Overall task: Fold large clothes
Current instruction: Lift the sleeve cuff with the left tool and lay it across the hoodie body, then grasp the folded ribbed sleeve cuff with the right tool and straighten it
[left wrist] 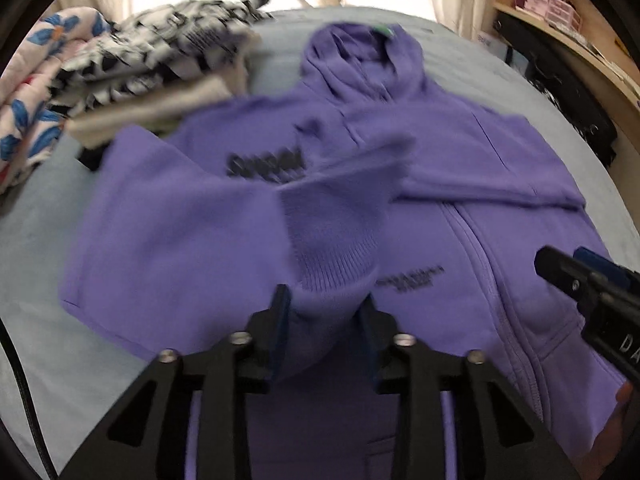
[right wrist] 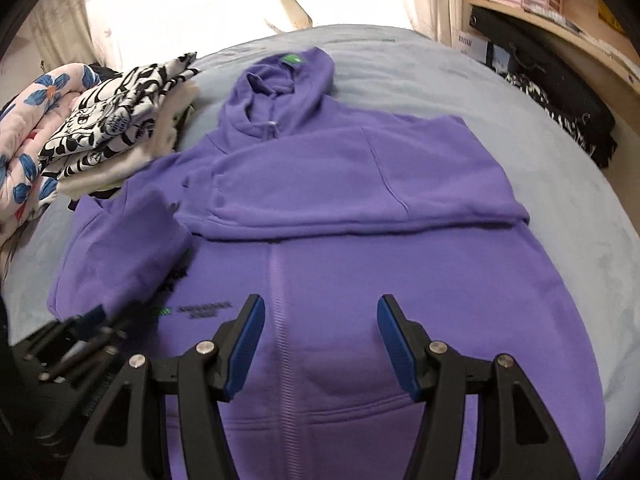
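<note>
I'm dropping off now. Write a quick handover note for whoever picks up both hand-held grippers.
Left hand-held gripper: shut on the ribbed sleeve cuff, lifted over the chest.
Right hand-held gripper: open, empty, above the zipper.
Purple hoodie lies front-up on the bed; other sleeve already folded across.
Left: lay this sleeve across, then fold the body.

Matt purple fleece hoodie (right wrist: 340, 280) with ribbed knit cuff (left wrist: 328, 264)

You saw a purple hoodie (right wrist: 320, 184) with black lettering (left wrist: 264, 166), a black-and-white patterned shirt (right wrist: 116, 120), a pink blue-flowered quilt (right wrist: 28, 128), a grey sheet (right wrist: 520, 128).
</note>
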